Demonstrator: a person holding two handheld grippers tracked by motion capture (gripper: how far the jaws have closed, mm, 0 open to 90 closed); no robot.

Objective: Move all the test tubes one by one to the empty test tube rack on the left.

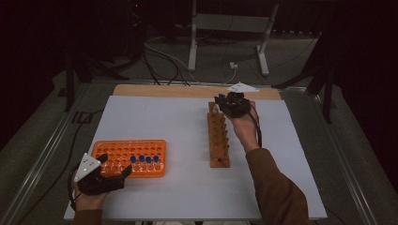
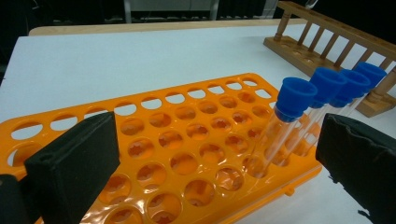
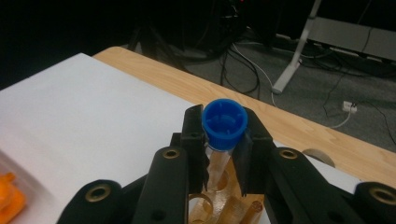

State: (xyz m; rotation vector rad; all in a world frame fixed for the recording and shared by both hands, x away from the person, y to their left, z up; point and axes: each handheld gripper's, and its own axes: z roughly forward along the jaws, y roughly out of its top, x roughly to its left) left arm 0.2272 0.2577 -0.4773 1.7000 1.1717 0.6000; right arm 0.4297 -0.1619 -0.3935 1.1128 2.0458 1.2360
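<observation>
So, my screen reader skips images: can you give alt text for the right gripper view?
The right gripper is shut on a clear blue-capped test tube, above a hole of the wooden tube rack, over the white table.

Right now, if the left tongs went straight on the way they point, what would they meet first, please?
Probably the orange rack: it lies directly between and ahead of the open left tongs. The capped tubes stand slightly right of that line, though depth is hard to judge.
</observation>
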